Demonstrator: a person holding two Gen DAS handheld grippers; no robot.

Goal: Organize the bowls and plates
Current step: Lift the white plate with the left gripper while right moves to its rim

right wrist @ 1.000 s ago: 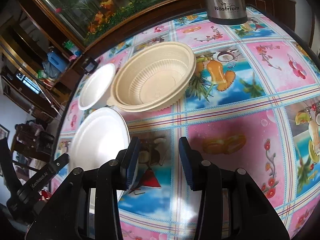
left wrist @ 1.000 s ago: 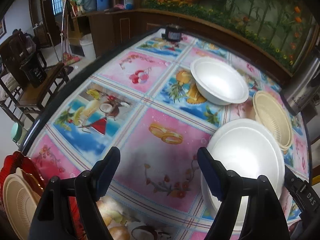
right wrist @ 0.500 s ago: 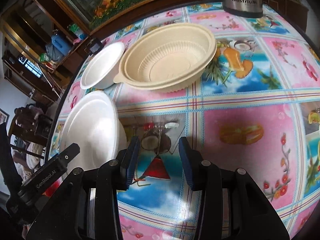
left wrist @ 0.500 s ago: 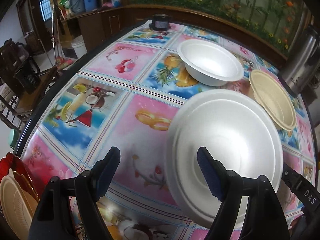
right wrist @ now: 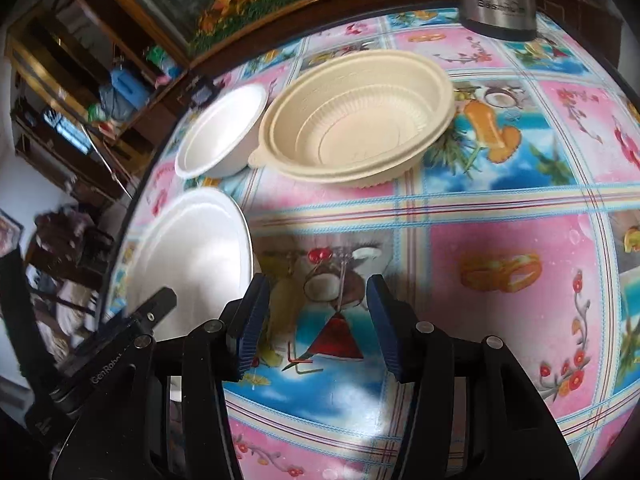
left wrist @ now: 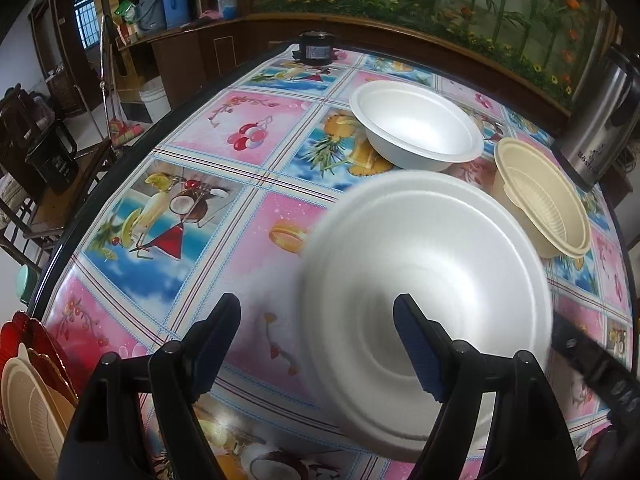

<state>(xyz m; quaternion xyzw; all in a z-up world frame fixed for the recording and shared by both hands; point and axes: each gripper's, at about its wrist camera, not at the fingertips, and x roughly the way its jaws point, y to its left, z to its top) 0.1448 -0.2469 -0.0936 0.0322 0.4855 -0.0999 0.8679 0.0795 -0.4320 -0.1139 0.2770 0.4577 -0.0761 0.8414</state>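
I see a large white foam plate (left wrist: 432, 280) nearest me, round with a raised rim and a stepped centre, blurred in the left wrist view and tilted, so I cannot tell whether it rests flat on the worktop (left wrist: 256, 128). Beyond it, toward the worktop's far edge, a white foam bowl (left wrist: 416, 124) stands upright and empty. Just beside that bowl, a beige ribbed bowl (right wrist: 360, 120) with a small tab on its rim sits upright, apparently two nested. At the near left edge, a beige ribbed plate (left wrist: 28, 408) leans on a red plate (left wrist: 24, 332).
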